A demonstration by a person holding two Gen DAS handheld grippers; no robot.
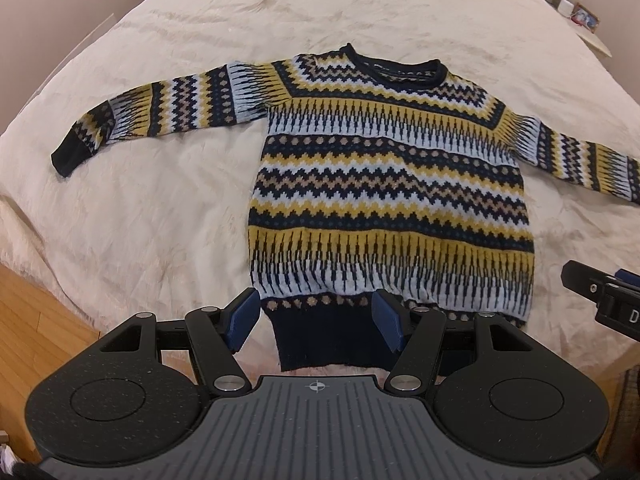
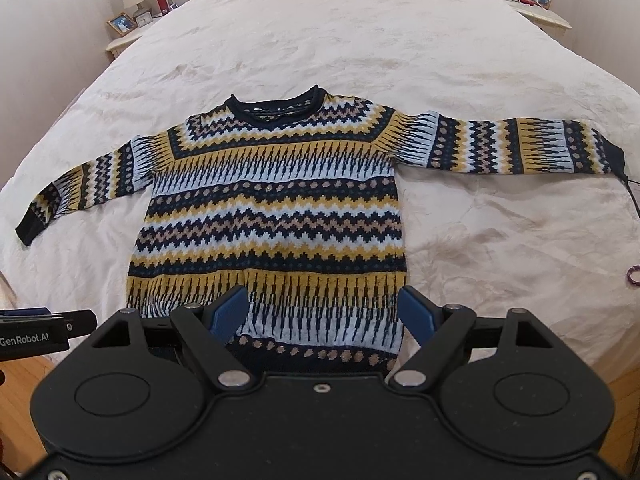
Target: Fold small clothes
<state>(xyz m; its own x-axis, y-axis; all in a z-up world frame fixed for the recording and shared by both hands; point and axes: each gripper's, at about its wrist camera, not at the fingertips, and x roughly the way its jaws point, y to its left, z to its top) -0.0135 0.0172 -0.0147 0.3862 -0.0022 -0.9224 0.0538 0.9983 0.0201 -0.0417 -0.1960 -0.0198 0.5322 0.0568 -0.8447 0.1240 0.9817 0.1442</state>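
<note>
- I take the sweater point(image 1: 384, 176) as my landmark: a knit with zigzag and diamond bands in navy, mustard, pale blue and tan, lying flat on the cream bedspread point(image 1: 168, 208).
- Left of its body, 1 sleeve point(image 1: 160, 116) runs out sideways to a navy cuff.
- My left gripper point(image 1: 316, 322) is spread wide over the sweater's near-left hem corner, its 2 blue pads point(image 1: 244, 318) apart and gripping nothing.
- The sweater's long axis runs away from me, its rolled navy collar point(image 2: 276, 110) at the far end and the ribbed navy hem point(image 1: 332, 340) nearest.
- My right gripper point(image 2: 324, 314) gapes over the hem's right half, holding nothing.
- Right of the body, the other sleeve point(image 2: 516, 144) lies straight out.
</note>
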